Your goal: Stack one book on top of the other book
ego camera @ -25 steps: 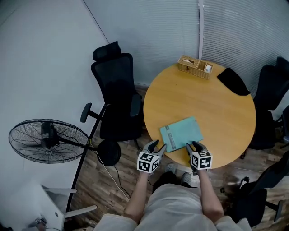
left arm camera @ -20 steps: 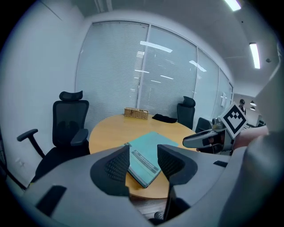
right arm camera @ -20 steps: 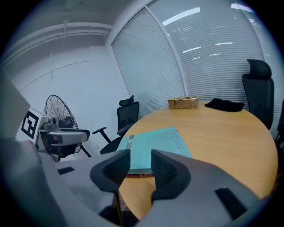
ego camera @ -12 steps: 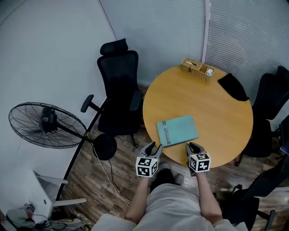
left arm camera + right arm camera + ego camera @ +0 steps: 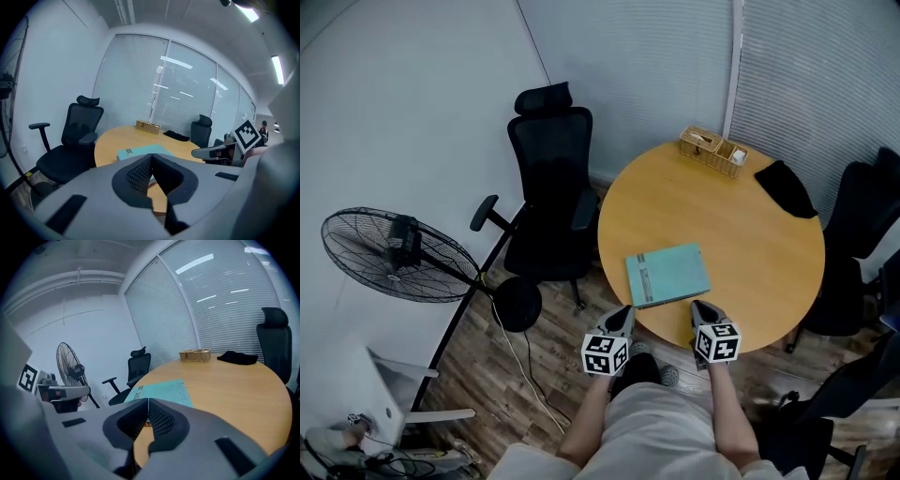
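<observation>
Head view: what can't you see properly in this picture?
In the head view:
- Teal book: it covers whatever lies under it, so a second book cannot be confirmed.
- Wicker basket: contents too small.
- Black item on the table: too dark to name.
- Office chair at right: cut off by the edge.

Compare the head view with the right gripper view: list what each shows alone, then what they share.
Head view only: the person's lap and the cable on the floor.

Right gripper view only: the ceiling, and the right gripper up close, jaws shut with nothing between them.

Both: the round table, teal book, wicker basket, black cloth, fan, the black chair beside it, and the left gripper.
</observation>
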### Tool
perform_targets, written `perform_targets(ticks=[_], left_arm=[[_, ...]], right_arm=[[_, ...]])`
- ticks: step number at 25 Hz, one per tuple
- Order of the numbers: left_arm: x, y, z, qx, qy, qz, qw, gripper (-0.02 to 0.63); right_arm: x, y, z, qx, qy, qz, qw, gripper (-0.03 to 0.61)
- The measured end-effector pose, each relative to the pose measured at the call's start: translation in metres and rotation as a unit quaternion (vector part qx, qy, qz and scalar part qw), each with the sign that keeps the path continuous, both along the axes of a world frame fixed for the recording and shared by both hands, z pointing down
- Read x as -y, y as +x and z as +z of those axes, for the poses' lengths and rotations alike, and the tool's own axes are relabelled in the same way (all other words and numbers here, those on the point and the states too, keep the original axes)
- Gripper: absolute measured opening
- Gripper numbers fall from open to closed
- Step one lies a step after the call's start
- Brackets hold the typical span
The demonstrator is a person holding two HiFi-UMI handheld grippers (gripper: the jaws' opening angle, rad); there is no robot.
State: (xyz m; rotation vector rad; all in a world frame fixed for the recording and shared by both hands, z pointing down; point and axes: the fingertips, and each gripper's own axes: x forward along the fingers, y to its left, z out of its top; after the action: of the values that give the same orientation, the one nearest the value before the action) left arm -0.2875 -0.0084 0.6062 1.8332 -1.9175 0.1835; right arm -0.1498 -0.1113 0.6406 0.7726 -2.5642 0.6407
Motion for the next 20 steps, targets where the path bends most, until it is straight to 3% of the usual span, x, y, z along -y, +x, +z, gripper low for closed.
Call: perform_targets(ticks=[8, 20], left_arm=[[0.004, 0.000, 0.000, 0.008, -0.021, 0.015, 0.9996, 0.028], [-0.002, -0.004, -0.008, 0.019, -0.016, 0.008, 0.9997, 0.029]], right_arm=[[0.001, -0.008, -0.001, 0.008, 0.002, -0.004, 1.000, 0.020], [-0.005, -0.013, 0.004, 0.007, -0.003, -0.014, 1.000, 0.020]])
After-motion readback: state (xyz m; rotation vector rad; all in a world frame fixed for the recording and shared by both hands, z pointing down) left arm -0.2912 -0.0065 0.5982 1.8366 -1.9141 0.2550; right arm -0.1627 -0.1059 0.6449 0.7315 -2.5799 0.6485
